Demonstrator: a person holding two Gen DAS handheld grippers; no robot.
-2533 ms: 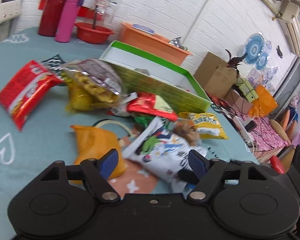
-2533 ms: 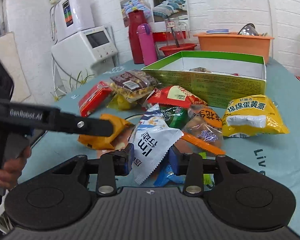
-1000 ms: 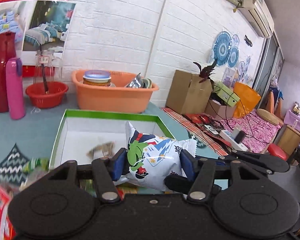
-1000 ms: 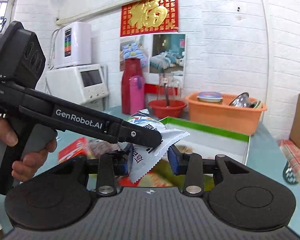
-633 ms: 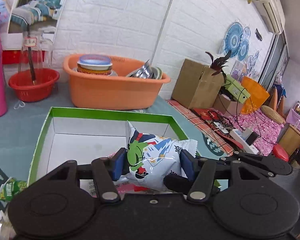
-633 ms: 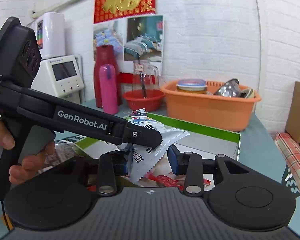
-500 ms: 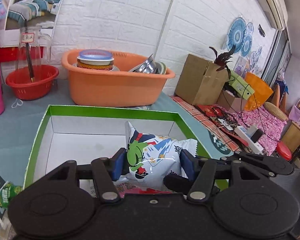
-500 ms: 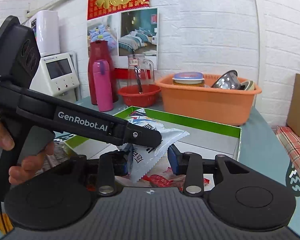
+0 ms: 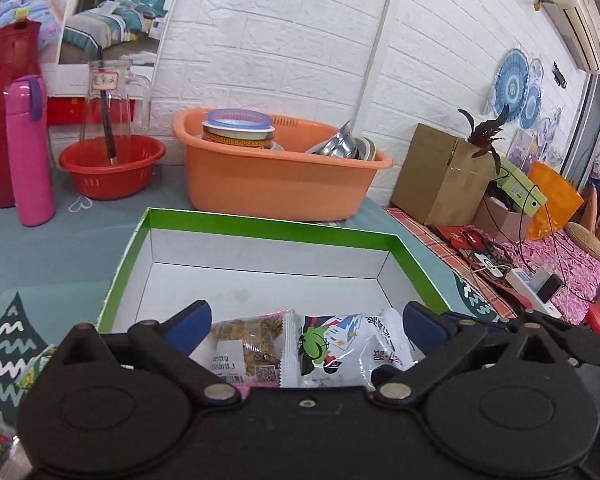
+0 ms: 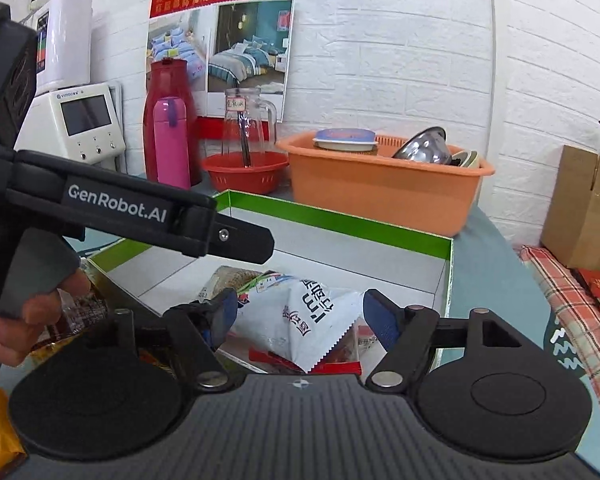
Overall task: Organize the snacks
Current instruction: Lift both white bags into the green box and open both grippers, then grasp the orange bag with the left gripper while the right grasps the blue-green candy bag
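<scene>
The white snack packet (image 9: 340, 350) lies in the green-edged box (image 9: 268, 230), next to a clear packet of brown snacks (image 9: 248, 340). The left gripper (image 9: 306, 322) and right gripper (image 10: 300, 314) hang over it, jaws opening wide on either side, pads clear of the wrapper, holding nothing. Behind the box stand an orange basin (image 9: 276, 176) and a pink bottle (image 9: 28, 152).

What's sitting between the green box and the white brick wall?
The orange tub full of dishes sits on the table between the green box and the wall. Both wrist views show it.
</scene>
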